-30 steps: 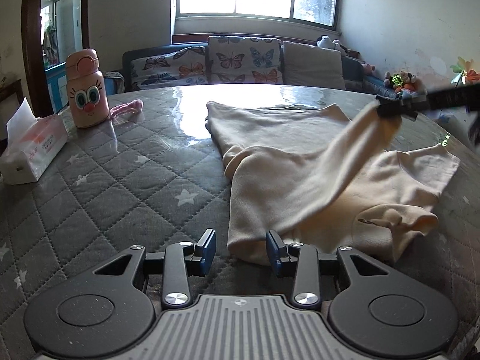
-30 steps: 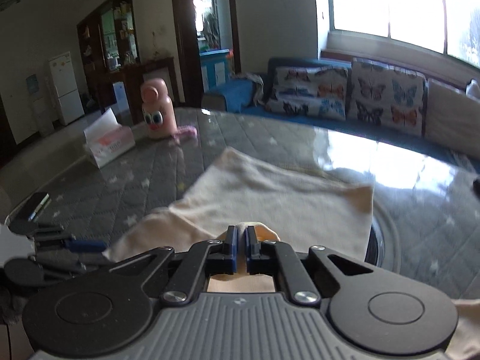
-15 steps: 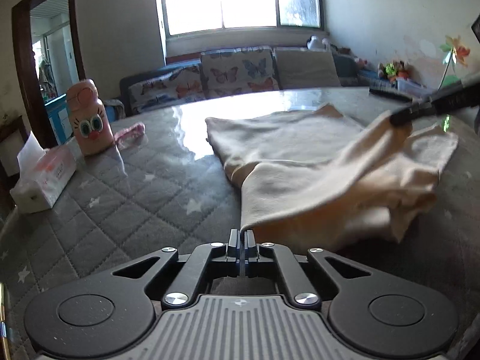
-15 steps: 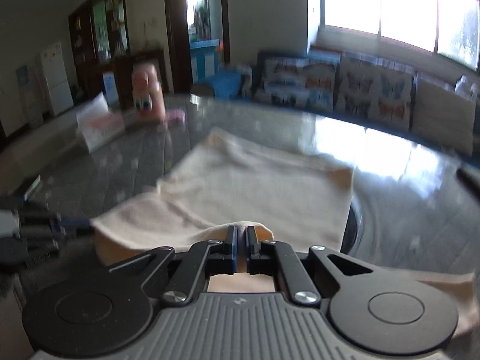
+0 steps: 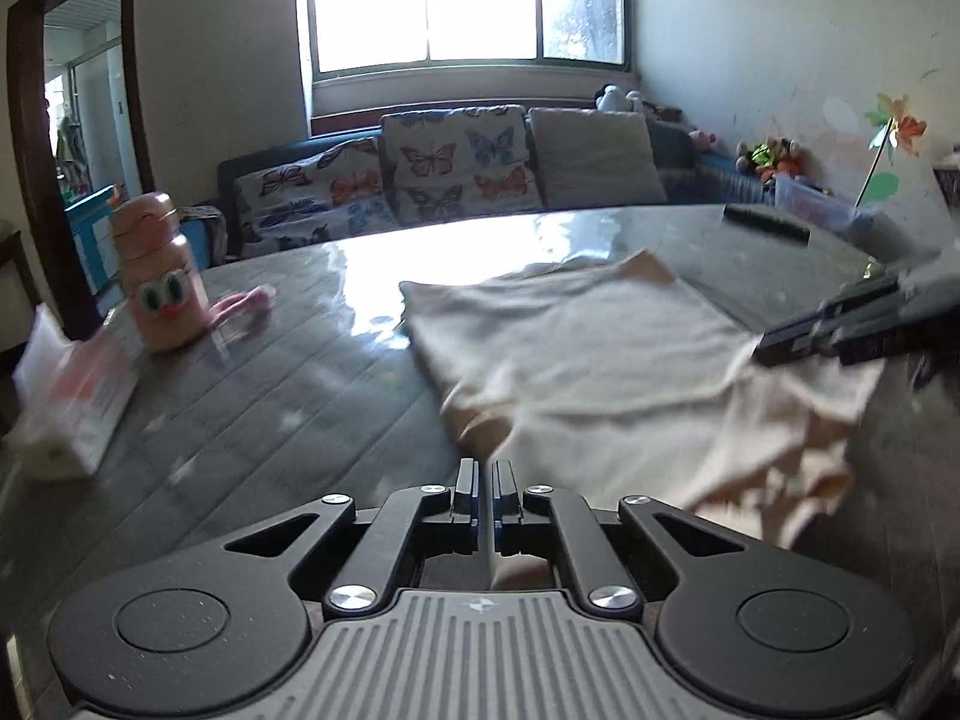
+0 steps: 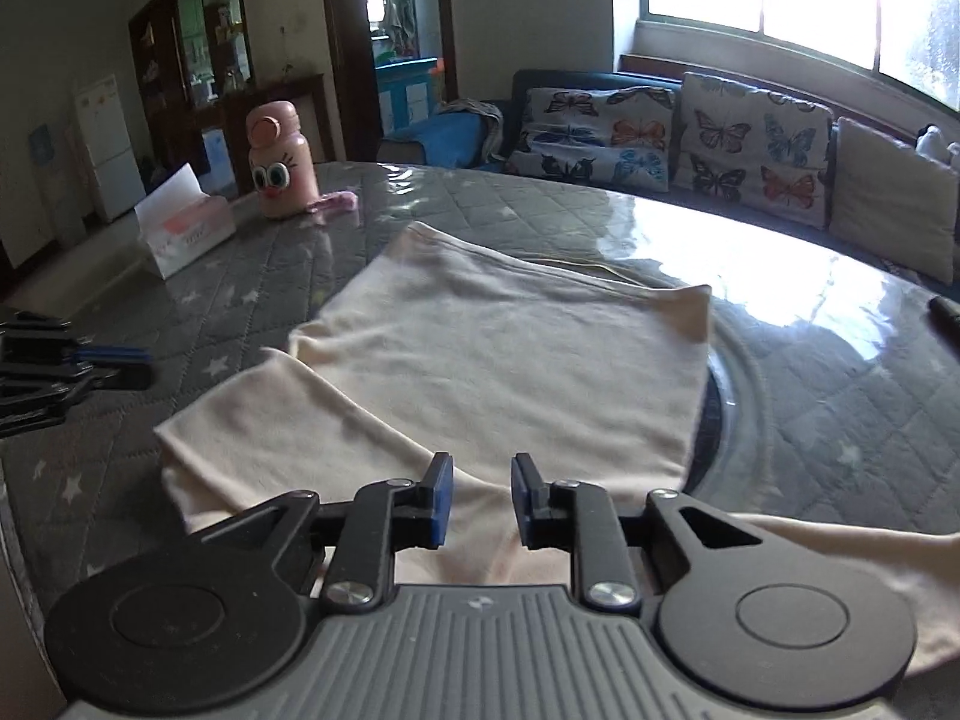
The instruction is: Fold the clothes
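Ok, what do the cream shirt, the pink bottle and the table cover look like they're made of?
Cream shirt: soft matte knit, probably cotton jersey; it drapes and wrinkles limply.
Pink bottle: smooth moulded plastic by the look, with printed cartoon eyes, though coated metal is possible.
Table cover: grey quilted fabric with stitched diamonds and stars, under a clear glossy layer, glass or vinyl, that mirrors the window.

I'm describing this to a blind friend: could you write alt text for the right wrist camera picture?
An open two-finger gripper hovers over a cream garment partly folded on a grey quilted table. Further back on the left stand a pink cartoon-faced bottle and a tissue box; the other gripper shows at the left edge, with a butterfly-cushioned sofa under a bright window behind.
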Demonstrator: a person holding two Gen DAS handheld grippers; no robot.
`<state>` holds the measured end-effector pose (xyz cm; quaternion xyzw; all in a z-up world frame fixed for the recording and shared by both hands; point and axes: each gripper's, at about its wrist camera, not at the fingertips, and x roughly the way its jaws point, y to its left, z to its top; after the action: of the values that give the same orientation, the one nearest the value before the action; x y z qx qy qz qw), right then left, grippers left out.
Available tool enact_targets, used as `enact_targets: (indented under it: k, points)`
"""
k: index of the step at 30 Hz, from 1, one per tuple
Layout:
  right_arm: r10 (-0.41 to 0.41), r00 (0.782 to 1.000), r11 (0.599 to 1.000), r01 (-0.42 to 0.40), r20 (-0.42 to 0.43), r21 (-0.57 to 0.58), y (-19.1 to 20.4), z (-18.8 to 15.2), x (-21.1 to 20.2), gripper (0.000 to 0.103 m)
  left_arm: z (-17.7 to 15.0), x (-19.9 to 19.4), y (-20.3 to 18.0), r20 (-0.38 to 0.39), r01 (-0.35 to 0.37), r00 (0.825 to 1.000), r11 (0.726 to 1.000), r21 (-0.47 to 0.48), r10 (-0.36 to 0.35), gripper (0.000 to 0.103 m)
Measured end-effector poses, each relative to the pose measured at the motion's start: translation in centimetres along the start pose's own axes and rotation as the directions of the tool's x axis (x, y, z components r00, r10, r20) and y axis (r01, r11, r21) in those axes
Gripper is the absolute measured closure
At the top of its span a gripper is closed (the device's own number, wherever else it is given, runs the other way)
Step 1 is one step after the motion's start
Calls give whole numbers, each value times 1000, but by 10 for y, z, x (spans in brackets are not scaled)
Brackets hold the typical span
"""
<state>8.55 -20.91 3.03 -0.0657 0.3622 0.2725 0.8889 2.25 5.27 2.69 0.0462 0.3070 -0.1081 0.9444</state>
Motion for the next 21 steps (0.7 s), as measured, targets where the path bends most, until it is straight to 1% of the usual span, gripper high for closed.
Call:
enact_targets:
  k: [4, 8, 9, 10, 14, 16, 18, 20, 21]
  points:
    - [2, 999, 1000, -2, -37, -3, 0, -6, 16, 82, 9, 35, -4, -29, 24, 999, 1000, -16, -25, 97]
    - [4, 997, 1000, -4, -74, -1, -1, -13, 29, 82, 2, 60, 0, -84, 2, 996, 1000, -17, -4, 96]
    - [4, 997, 1000, -4, -76, -1, -2, -15, 29, 82, 0, 62, 3, -87, 0, 996, 1000, -21, -1, 95]
    - [3, 997, 1000, -3, -74, -4, -3, -15, 28, 82, -1, 62, 6, -84, 6, 996, 1000, -30, -8, 95]
    - [2, 998, 1000, -3, -56, -4, -4, -17, 20, 81, 1, 54, 6, -73, -9, 997, 1000, -28, 6, 95]
    - [7, 999, 1000, -7, -43, -5, -3, -17, 16, 79, 0, 54, 5, -79, -12, 997, 1000, -24, 10, 95]
    - [12, 999, 1000, -13, -52, -12, -2, -19, 18, 75, -1, 56, 3, -87, -20, 996, 1000, -13, 19, 95]
    - [4, 998, 999, -6, -56, -31, 1, -24, 20, 75, 2, 55, 1, -87, -27, 996, 1000, -11, 26, 95]
    - [-5, 999, 999, 3, -49, -45, 2, -24, 18, 73, 4, 53, -1, -84, -29, 996, 1000, -7, 28, 95]
